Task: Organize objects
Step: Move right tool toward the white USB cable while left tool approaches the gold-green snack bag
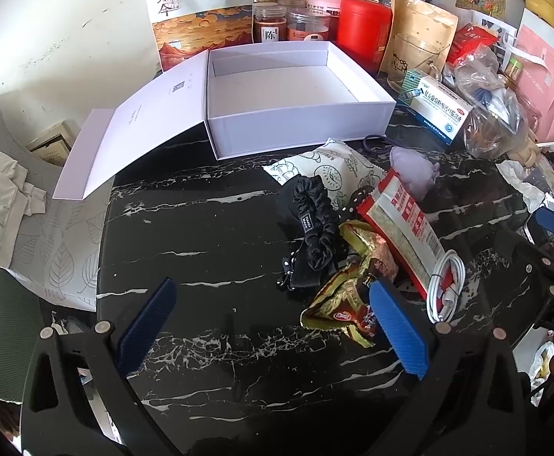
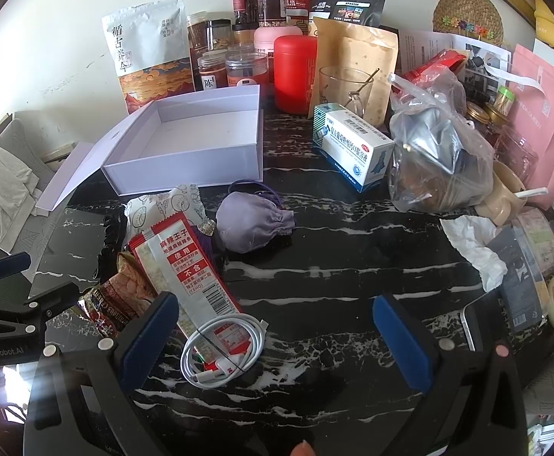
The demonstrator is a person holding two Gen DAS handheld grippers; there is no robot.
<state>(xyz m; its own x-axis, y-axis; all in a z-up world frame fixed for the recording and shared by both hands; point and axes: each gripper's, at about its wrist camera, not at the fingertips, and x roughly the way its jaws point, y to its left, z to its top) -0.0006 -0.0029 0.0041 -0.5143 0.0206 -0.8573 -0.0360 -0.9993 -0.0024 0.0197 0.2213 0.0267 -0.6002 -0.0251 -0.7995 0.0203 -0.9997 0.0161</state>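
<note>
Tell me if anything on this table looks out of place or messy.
Small items lie heaped in front of the empty white box: a black scrunchie, snack packets, a coiled white cable. A crumpled tissue lies loose at the right.

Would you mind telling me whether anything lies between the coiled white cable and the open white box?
Yes. The red snack packet under the white cable and the patterned pouch lie between it and the white box, whose near wall also stands in the way.

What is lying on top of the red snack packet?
A coiled white cable lies on the near end of the red snack packet. Whatever is under the packet's middle cannot be seen.
</note>
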